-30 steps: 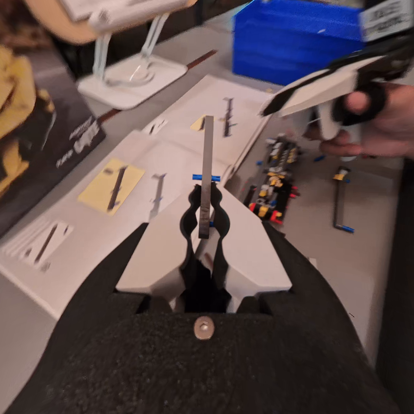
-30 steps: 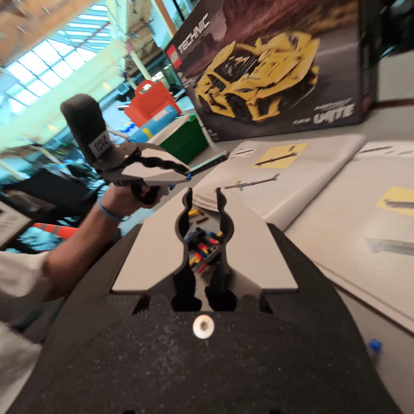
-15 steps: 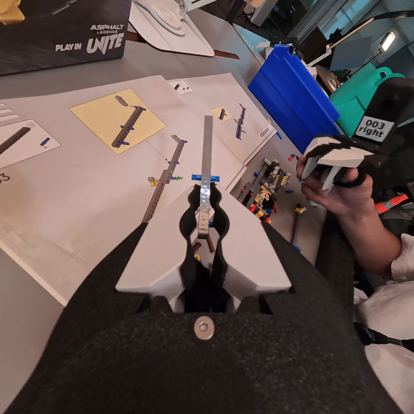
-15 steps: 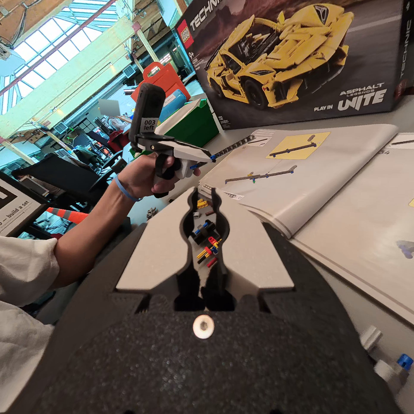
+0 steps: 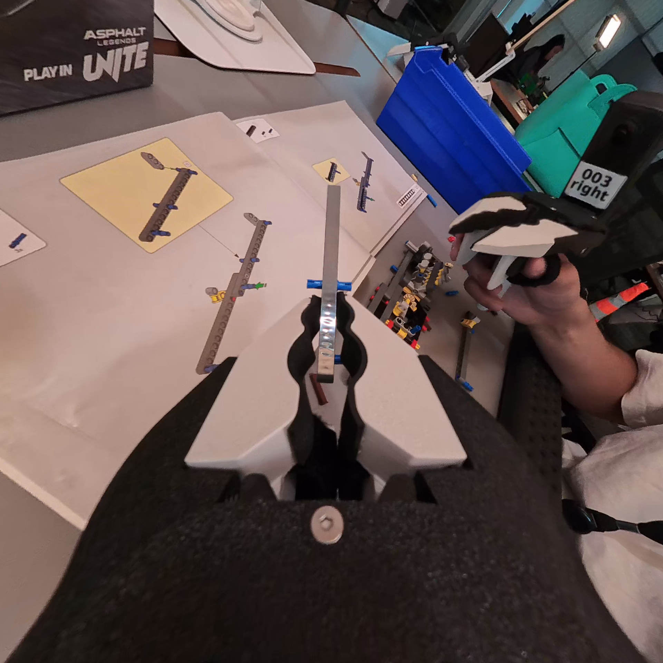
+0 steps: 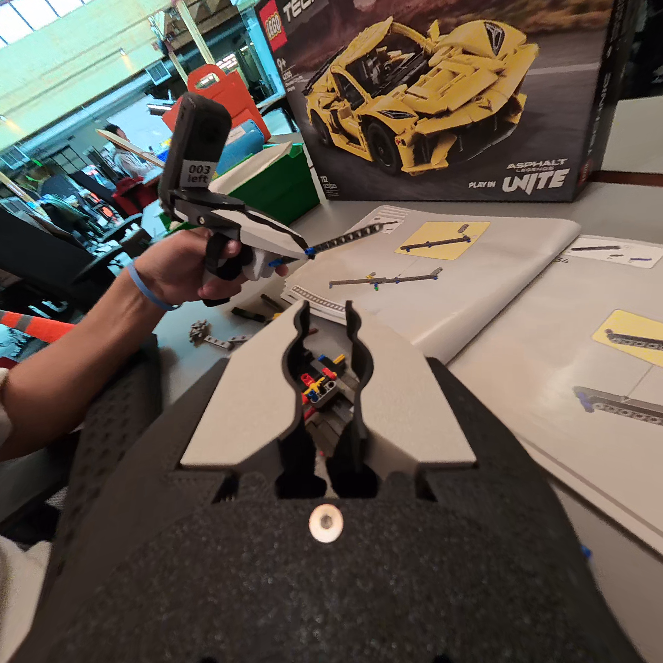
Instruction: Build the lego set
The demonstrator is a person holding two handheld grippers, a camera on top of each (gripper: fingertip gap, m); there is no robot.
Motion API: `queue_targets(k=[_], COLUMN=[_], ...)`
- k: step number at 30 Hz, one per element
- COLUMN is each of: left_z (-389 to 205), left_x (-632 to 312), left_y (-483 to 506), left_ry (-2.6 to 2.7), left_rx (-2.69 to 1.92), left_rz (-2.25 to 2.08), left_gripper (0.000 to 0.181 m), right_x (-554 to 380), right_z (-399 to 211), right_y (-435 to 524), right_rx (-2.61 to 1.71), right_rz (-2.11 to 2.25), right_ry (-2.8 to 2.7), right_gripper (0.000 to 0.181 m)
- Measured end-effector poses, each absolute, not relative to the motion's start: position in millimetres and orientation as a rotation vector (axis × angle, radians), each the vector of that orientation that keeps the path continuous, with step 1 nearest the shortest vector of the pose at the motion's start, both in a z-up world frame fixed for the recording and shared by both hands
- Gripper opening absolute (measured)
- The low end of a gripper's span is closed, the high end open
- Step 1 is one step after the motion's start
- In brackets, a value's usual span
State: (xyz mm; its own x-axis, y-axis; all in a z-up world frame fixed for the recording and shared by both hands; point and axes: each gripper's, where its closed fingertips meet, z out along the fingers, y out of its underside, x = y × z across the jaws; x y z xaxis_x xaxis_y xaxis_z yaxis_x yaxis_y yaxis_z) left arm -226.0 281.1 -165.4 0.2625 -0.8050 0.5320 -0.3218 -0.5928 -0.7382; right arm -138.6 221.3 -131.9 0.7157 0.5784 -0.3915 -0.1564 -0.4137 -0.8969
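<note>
1. My left tongs (image 5: 328,312) are clamped on a long grey beam (image 5: 330,251), which sticks out forward past the tips with a blue pin (image 5: 328,284) crossing it just ahead of them.

2. What has changed: a second ago this view was a blur with the instruction booklet (image 5: 107,305) swinging past; now the picture is sharp and the beam hangs steady over the open pages, lined up near the printed drawing of the same beam.

3. In the right wrist view the left tongs (image 6: 305,251) show side-on, raised off the desk (image 6: 179,333), the beam (image 6: 348,236) pointing toward the booklet (image 6: 466,287) and the set's box (image 6: 448,100) with the yellow car on it.

4. My right tongs (image 6: 324,308) stand parted and hold nothing. They have drifted lower and closer to the half-built model (image 6: 319,385), which I see through the gap between the jaws.

5. From the left wrist view the right tongs (image 5: 455,229) hang in the air beyond the model (image 5: 405,308), near the blue bin (image 5: 448,136); a second dark beam (image 5: 464,351) lies on the desk (image 5: 441,344) beside the model.

6. My reading: the swing has settled, so I am checking the held beam against the page. The pin count on it looks short of the drawing, though I cannot count its far side. The next move probably calls for the right tongs to fetch another pin.
</note>
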Motion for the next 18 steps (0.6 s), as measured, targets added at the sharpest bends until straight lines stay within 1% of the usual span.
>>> queue_targets(k=[6,11,13,18], left_z=[-157.5,-136.8,-133.2,-125.9], left_x=[-218.7,-209.1,-206.4,-198.2], left_y=[267.8,240.1,233.8,218.3], left_ry=[1.082,1.185,1.204,1.228], left_rx=[-1.99,-1.853,-1.823,-1.763], left_rz=[-1.359,-1.522,-1.556,-1.67], left_gripper=[0.006,0.007,0.007,0.007], right_x=[-132.5,-120.5,-116.8,-135.5], right_z=[-134.8,-129.5,-126.6,-117.1], right_y=[226.5,231.7,232.2,224.2], right_rx=[-1.804,-1.767,-1.751,-1.693], right_rz=[0.673,0.59,0.553,0.692], right_ry=[-0.394,-0.363,-0.368,-0.404], right_gripper=[0.025,0.032,0.032,0.031])
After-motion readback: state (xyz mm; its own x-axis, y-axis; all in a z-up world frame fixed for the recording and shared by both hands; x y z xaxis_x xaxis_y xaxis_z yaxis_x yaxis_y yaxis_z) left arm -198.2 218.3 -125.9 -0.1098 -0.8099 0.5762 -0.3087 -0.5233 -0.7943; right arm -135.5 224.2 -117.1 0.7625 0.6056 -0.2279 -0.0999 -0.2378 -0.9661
